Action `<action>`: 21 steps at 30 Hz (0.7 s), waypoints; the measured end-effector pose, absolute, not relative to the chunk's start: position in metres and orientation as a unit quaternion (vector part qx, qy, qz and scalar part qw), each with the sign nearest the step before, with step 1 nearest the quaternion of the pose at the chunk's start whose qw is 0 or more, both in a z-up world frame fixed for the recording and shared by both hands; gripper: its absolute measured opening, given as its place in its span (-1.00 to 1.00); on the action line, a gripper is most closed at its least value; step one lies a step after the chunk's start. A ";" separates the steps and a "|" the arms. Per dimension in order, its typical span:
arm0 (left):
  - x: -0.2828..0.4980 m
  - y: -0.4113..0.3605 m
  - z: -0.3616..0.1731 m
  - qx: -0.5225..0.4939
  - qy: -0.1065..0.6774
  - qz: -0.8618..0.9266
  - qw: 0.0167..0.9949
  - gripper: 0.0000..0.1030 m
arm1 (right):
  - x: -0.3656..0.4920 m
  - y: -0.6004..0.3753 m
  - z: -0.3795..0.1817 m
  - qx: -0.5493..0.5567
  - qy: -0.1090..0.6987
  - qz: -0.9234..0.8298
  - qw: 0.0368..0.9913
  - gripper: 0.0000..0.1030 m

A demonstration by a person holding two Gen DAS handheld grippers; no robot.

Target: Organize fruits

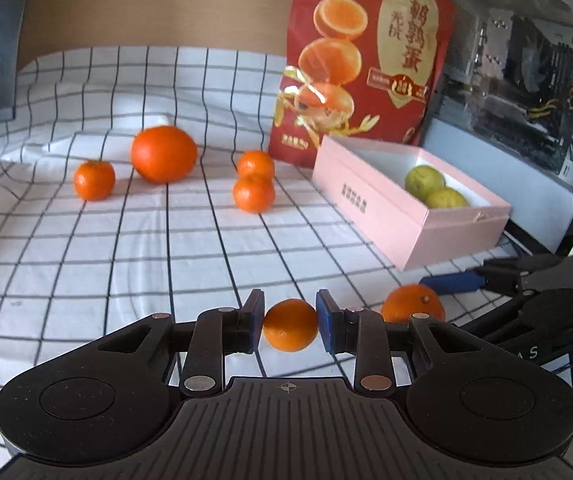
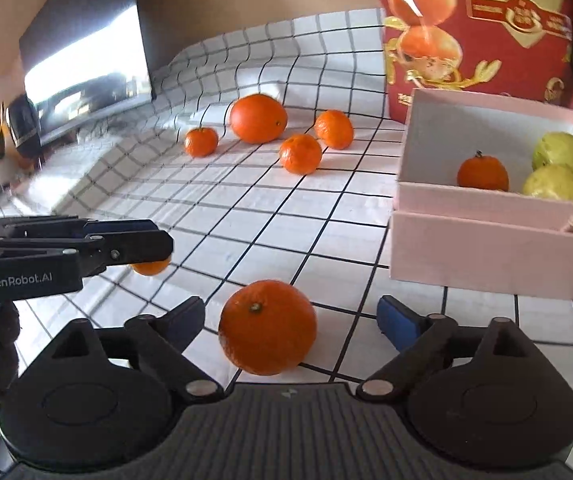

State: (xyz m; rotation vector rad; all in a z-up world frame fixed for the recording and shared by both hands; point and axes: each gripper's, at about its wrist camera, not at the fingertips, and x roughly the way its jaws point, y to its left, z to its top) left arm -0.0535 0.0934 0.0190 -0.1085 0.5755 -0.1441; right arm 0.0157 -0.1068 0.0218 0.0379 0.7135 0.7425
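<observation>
A checked cloth (image 1: 86, 260) covers the work surface; a red printed bag (image 1: 362, 60) stands at its far edge, and just in front of the bag lies an open pink box (image 1: 398, 216), the apparent destination for the fruit. In the right wrist view the box holds two green fruits (image 2: 558, 164) against its right side and one small orange fruit (image 2: 482, 174) beside them. Four orange fruits remain loose on the cloth well beyond the grippers: one large orange (image 1: 163, 154) and three small mandarins (image 1: 253, 193) around it. The left gripper (image 1: 290, 322) has its jaws closed on a held mandarin (image 1: 290, 325), both blue pads pressing the fruit's opposite sides; whether the fruit is lifted or rests on the cloth cannot be told. The right gripper (image 2: 290, 322) has its jaws spread wide on either side of a near mandarin (image 2: 267, 326), touching it on neither side. The near mandarin is round, glossy and dimpled, stem end turned up and toward the camera, resting on the cloth just short of the box. To grasp it well, the jaws should probably close evenly across its widest part, gently enough not to bruise the soft rind, with the fruit kept centred so that it does not roll out toward the box wall.
</observation>
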 end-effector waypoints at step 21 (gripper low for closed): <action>-0.055 0.099 -0.001 -0.097 0.297 -0.069 0.947 -0.33 | -0.004 -0.093 0.023 -0.086 0.348 0.355 0.863 1.00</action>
